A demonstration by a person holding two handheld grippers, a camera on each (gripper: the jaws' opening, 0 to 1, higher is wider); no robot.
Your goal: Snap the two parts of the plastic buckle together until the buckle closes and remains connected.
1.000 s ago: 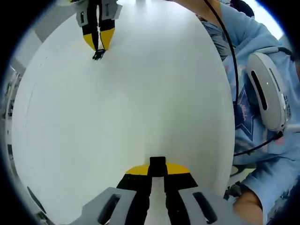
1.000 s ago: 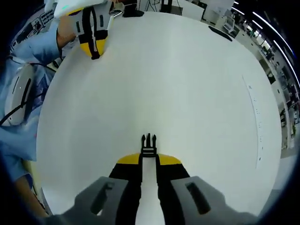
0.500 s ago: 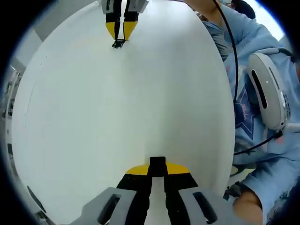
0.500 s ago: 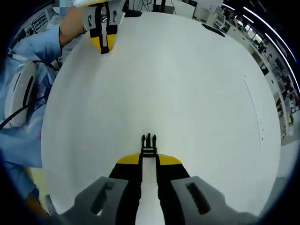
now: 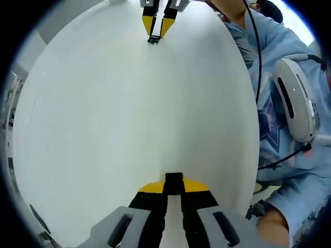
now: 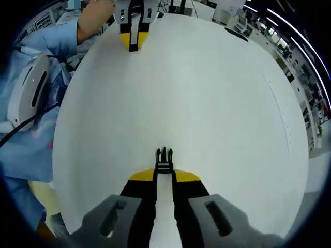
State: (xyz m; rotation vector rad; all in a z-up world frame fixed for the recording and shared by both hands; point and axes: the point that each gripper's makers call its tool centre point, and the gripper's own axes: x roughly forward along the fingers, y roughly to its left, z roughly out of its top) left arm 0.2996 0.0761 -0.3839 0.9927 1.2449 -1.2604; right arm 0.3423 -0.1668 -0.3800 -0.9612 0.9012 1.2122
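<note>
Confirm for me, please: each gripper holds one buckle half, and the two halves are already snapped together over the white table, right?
Not snapped: the right gripper view shows the pronged half in the right gripper, far from the left gripper across the white table.

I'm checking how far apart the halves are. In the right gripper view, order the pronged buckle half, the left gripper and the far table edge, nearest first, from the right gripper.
1. Pronged buckle half: held in the right gripper, prongs pointing forward.
2. Left gripper: across the white table, upper left, held in a hand.
3. Far table edge: beyond it, at the top.
</note>
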